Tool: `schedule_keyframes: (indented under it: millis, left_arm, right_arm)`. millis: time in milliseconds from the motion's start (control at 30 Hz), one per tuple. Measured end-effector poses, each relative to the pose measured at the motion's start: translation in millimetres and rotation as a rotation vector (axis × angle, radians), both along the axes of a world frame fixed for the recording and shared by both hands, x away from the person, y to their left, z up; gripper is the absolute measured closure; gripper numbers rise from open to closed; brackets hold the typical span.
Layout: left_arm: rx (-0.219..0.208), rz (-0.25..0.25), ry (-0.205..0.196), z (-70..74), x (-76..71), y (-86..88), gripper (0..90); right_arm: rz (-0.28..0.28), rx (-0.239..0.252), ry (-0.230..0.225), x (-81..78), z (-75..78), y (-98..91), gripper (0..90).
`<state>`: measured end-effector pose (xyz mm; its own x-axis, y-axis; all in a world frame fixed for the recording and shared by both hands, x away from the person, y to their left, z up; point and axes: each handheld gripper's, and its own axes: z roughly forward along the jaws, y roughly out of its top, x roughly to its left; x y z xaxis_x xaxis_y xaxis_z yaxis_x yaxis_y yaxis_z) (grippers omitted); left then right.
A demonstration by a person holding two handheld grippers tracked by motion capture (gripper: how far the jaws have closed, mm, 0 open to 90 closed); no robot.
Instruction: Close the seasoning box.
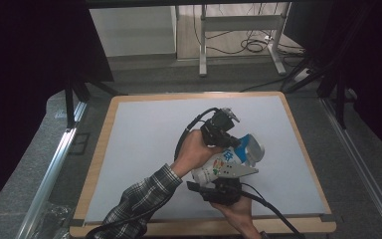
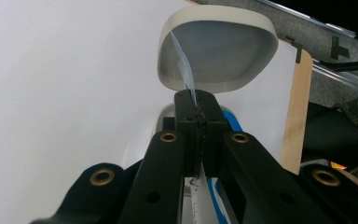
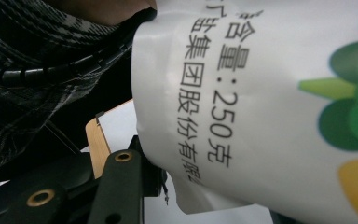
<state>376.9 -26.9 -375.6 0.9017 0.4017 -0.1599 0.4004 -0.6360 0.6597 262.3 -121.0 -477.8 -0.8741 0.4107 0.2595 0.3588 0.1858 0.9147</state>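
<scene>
One bag (image 1: 227, 162) is what I hold, above the middle-right of the table (image 1: 139, 149). It is a soft, shiny white plastic pouch, crinkled and bent, with blue parts and a picture of round green, yellow and orange blobs. Black Chinese writing runs along its side, and I can read "250" in it.

My left gripper (image 2: 198, 109) has its 2 black jaws pressed tight together on a thin, see-through blue-white edge of the bag. My right gripper (image 1: 219, 191) grips the bag lower down. In the right gripper view 1 black jaw sits against the bag's wrinkled bottom corner, and the bag hides the other jaw.

1 bowl (image 2: 219, 46) sits on the table just past my left jaws. It is smooth, pale and round-cornered, with a thick rim, and looks hollow inside.

I count 1 bag, 1 bowl and 2 grippers. Each gripper has small brass rings on its black arms and a black cable.

1 sleeve (image 1: 139, 199) with a grey checked pattern covers my left arm. The table has a flat white top with a light wooden edge.
</scene>
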Motion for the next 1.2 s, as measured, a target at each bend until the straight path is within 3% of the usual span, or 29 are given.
schedule_keyframes:
  millis: [1200]
  left_arm:
    - [0.011, -0.004, 0.001, 2.2, -0.2, -2.0, 89.2]
  right_arm:
    - [0.001, 0.008, 0.000, -0.7, 2.0, -0.5, 59.5]
